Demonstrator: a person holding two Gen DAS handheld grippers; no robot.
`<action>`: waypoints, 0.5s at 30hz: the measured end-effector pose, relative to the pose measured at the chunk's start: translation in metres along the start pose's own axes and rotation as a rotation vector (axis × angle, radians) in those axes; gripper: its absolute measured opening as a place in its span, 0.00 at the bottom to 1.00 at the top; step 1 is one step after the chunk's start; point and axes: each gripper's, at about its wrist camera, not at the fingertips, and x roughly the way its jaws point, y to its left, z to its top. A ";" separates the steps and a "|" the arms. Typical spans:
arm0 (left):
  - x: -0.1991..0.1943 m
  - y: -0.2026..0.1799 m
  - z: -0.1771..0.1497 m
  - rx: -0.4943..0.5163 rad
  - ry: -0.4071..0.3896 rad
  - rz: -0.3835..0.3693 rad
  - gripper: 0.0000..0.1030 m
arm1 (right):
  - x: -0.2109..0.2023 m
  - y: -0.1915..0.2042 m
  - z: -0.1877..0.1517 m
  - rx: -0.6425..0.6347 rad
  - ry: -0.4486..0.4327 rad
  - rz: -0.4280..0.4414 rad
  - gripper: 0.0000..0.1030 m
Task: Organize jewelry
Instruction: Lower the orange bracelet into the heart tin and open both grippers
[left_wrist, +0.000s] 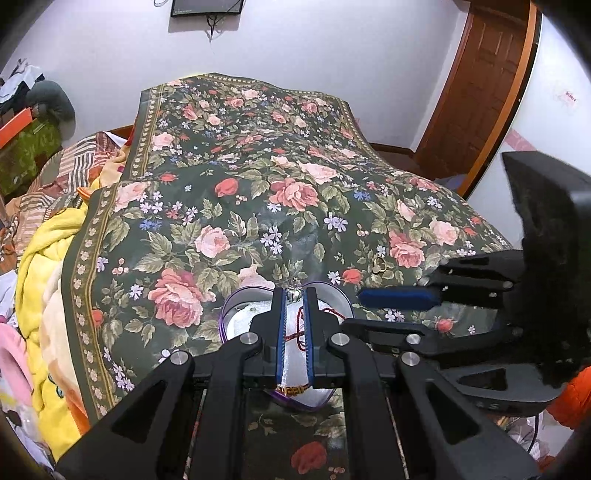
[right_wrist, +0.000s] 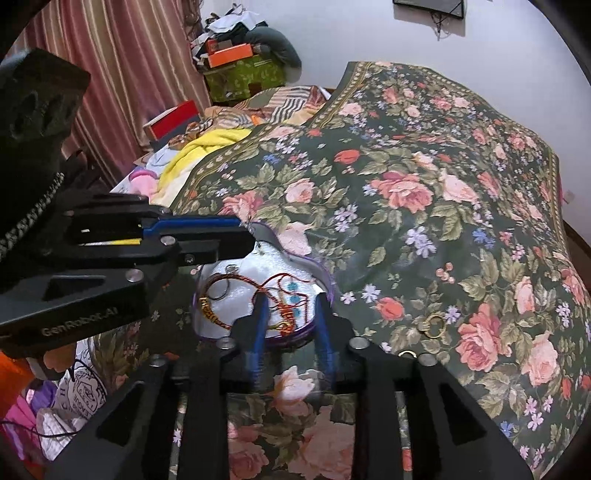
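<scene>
A heart-shaped purple-rimmed box (left_wrist: 236, 317) with white lining lies on the floral bedspread; it also shows in the right wrist view (right_wrist: 236, 310). It holds red cord bracelets (right_wrist: 284, 288) and rings (right_wrist: 218, 291). My left gripper (left_wrist: 294, 295) is shut on a small silver earring (left_wrist: 294, 293) above the box's far edge. My right gripper (right_wrist: 291, 301) is open and empty, its tips over the box's near part. Gold earrings (right_wrist: 434, 325) lie on the spread to the right of the box; they also show in the left wrist view (left_wrist: 379, 263).
The floral bedspread (left_wrist: 280, 177) covers the bed. Yellow and striped blankets (left_wrist: 44, 258) are piled at the left. Boxes and clothes (right_wrist: 236, 62) stand by the curtain. A wooden door (left_wrist: 476, 96) is at the far right. Another gold ring (right_wrist: 406, 354) lies by my right gripper.
</scene>
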 end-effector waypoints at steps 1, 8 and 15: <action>0.002 0.000 0.000 -0.001 0.004 0.002 0.07 | -0.003 -0.001 0.000 0.004 -0.009 -0.006 0.31; 0.011 0.000 -0.001 -0.012 0.029 0.016 0.07 | -0.019 -0.015 -0.002 0.035 -0.046 -0.042 0.32; -0.001 -0.002 0.005 -0.012 0.011 0.015 0.07 | -0.033 -0.030 -0.010 0.067 -0.060 -0.087 0.32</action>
